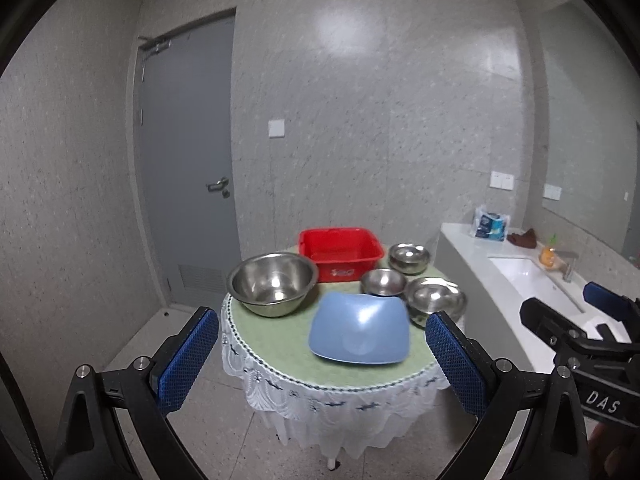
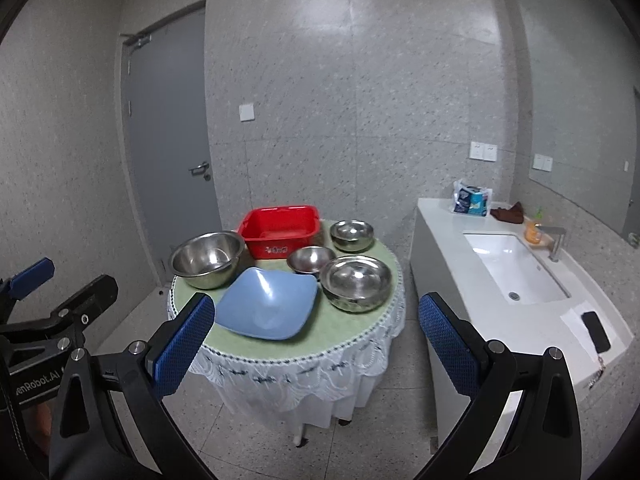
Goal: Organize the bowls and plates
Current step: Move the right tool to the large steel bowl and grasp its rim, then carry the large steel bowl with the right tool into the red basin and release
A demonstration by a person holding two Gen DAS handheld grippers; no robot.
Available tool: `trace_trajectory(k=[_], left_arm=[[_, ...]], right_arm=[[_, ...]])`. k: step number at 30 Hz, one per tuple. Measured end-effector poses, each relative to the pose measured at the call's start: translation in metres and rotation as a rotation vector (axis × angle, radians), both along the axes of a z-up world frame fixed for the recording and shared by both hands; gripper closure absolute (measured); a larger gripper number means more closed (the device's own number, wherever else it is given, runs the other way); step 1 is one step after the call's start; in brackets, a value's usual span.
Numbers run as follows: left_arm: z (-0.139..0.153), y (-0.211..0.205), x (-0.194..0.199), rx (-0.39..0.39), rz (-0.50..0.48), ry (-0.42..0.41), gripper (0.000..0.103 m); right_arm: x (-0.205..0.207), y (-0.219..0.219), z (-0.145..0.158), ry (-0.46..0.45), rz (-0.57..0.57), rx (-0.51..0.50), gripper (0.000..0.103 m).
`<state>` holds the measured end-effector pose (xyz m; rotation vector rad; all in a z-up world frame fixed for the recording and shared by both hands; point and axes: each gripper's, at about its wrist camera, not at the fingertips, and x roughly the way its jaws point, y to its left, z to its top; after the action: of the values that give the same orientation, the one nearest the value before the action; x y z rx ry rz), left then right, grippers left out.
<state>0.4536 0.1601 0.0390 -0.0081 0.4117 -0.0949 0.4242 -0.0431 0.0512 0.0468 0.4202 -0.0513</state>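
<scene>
washroom: sink (image 2: 516, 268), mirror (image 2: 580, 128), stone-tiled walls (image 2: 340, 100).

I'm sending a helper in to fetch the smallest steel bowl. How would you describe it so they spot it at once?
On the round table with the green top, look just in front of the red tub. The smallest steel bowl sits mid-table between the blue square dish and that tub; unlike its steel neighbours, it is plain and clearly the littlest.

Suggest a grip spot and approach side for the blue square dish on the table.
Probably the near rim of the blue square dish, approached from the table's front edge. The rim flares upward, so one finger can go under and one inside. Steel bowls crowd its far side and both far corners; the near edge is free. Both tongs, left and right, are open and empty.
</scene>
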Motion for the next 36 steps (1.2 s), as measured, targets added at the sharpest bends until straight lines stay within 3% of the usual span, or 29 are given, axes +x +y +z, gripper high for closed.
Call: trace_trajectory(k=[9,18,23,25,30,31,33,36], left_arm=[[-0.011,0.046,0.1,-0.045,0.111,0.126,0.001],[-0.033,0.072,0.258,-0.095,0.22,0.283,0.001],[-0.067,0.093,0.353,-0.113,0.286,0.416,0.001],[-0.079,0.096,0.377,-0.112,0.294,0.46,0.005],[-0.11,0.108,0.434,-0.127,0.296,0.581,0.028],[-0.117,0.111,0.448,-0.122,0.294,0.603,0.031],[-0.126,0.113,0.46,-0.125,0.284,0.629,0.045],[-0.136,0.118,0.488,-0.143,0.236,0.654,0.06]], right_arm=[[0.106,0.036,-0.028,0.103,0.121,0.058,0.0],[0.26,0.071,-0.06,0.263,0.273,0.117,0.0],[0.35,0.088,-0.092,0.439,0.331,0.147,0.0],[0.381,0.095,-0.109,0.504,0.328,0.135,0.0],[0.428,0.104,-0.144,0.619,0.321,0.112,0.003],[0.434,0.106,-0.15,0.638,0.33,0.111,0.01],[0.441,0.109,-0.16,0.67,0.347,0.114,0.019],[0.451,0.115,-0.173,0.712,0.377,0.104,0.048]])
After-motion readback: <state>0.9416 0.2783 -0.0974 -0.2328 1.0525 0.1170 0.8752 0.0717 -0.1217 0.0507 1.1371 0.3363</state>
